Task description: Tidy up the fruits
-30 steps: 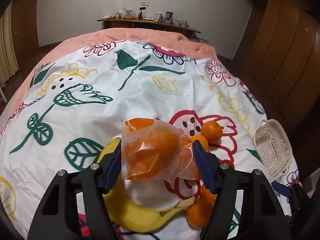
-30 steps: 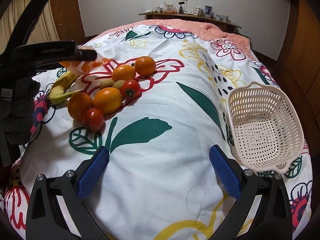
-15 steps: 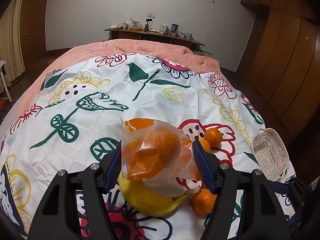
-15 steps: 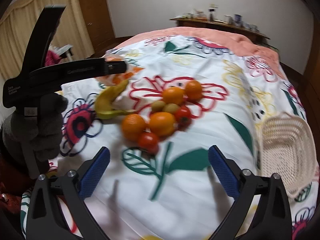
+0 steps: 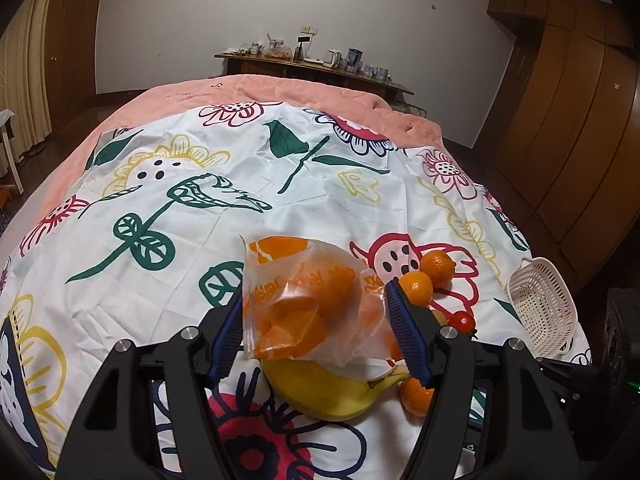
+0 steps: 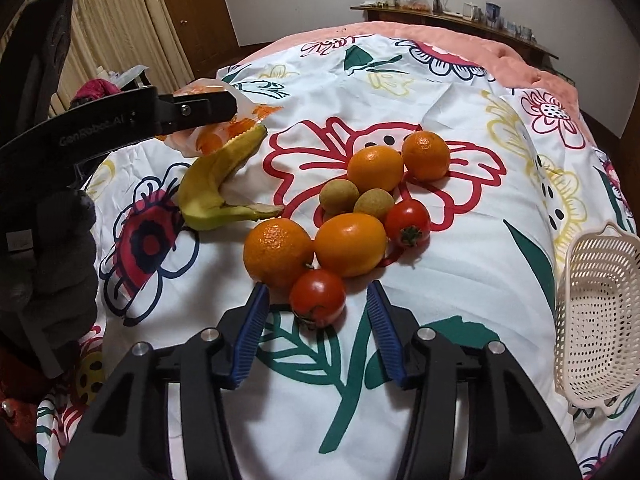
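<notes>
Fruits lie in a loose cluster on the flowered bedspread (image 6: 460, 280). Nearest the right gripper (image 6: 316, 316) sits a red tomato (image 6: 317, 298), and behind it a large orange (image 6: 278, 252) and a second large orange (image 6: 351, 243) rest side by side, touching. Beyond those come two small brownish round fruits (image 6: 339, 197), another tomato (image 6: 408, 222), and two more oranges (image 6: 375, 168) at the far edge of the group. A banana (image 6: 212, 184) lies to the left of the cluster, curved, with its stem end pointing toward the oranges.

The right gripper's jaws are closing, with the near tomato between the blue pads (image 6: 252, 332); a gap shows on each side, so the pads do not press on it.

The left gripper (image 5: 316, 328) is clamped at a middling width on a clear plastic bag of orange fruit (image 5: 304, 304), its pads pushing in both sides of the bag, which is lifted above the banana. In the right wrist view a gloved hand (image 6: 52, 252) carries that gripper.

A cream perforated basket (image 6: 592, 312) sits apart from the fruit at the right edge of the bed.
</notes>
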The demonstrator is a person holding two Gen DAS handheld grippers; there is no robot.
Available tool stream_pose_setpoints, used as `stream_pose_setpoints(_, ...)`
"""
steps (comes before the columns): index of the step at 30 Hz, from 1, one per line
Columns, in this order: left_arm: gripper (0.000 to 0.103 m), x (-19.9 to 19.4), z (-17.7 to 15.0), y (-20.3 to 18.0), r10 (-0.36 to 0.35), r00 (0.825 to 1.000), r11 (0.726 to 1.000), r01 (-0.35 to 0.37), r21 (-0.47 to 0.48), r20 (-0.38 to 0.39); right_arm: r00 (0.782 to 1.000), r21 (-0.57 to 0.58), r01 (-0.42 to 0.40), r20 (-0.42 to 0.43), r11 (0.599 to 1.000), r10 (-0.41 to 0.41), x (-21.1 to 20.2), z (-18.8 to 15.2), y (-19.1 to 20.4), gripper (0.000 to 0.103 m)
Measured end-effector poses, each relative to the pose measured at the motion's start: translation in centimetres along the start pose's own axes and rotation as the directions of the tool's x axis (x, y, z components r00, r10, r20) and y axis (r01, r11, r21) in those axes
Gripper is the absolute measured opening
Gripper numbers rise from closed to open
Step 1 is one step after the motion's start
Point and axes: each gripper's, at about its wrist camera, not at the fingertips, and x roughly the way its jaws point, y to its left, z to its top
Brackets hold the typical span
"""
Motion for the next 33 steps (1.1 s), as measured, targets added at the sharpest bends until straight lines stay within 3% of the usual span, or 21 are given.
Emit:
stream_pose_setpoints(11,0.069,-0.1,0.1,-0.3,0.012,1.0,1.0,-0.012,0.006,0.001,0.999,0.025,-0.039,0.021,0.999,0.038,-0.5,-0.5,-0.4,0.029)
stream_pose_setpoints(26,0.069,-1.3,0.5,-2.3,0.014,1.0,0.999,-0.015,0.047,0.018,0.984,0.145,-0.081,0.169,0.986,0.056,-5.3,-1.2,-3.9,0.029)
stream_pose_setpoints(33,0.069,-1.3,0.5,-3.5,0.007,1.0,0.997,-0.007,0.071,0.004,0.972,0.226,-0.023,0.232,0.974,-0.031,-8.0,-1.7,-8.2,0.029)
